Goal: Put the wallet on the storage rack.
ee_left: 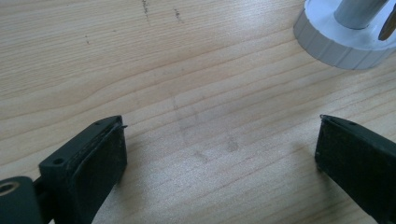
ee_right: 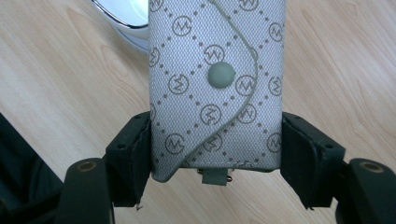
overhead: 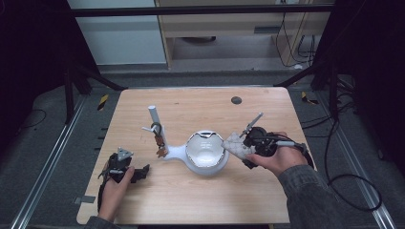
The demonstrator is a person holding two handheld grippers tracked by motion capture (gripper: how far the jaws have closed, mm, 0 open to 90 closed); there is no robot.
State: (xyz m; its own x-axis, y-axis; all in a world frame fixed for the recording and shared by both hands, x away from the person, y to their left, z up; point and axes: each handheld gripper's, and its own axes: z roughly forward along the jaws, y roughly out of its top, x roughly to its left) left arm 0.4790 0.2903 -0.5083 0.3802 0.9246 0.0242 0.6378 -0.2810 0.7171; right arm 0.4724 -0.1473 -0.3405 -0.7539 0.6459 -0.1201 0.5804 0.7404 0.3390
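A grey patterned key pouch (ee_right: 215, 88) with a snap button is clamped between both black jaws of my right gripper (ee_right: 215, 154). In the high view the pouch (overhead: 237, 143) is held just right of a white bowl-shaped stand (overhead: 206, 150), with the right gripper (overhead: 249, 147) a little above the table. A white post (overhead: 154, 118) rises from the stand's base, and a keyring with a small tag (overhead: 159, 139) hangs on it. My left gripper (overhead: 143, 171) rests at the front left, jaws open over bare wood (ee_left: 219, 154), nothing between them.
The wooden table (overhead: 200, 205) has a small dark round mark (overhead: 236, 100) near its far edge. The stand's ribbed white base (ee_left: 336, 46) lies beyond the left gripper. Black frame bars and cables run around the table.
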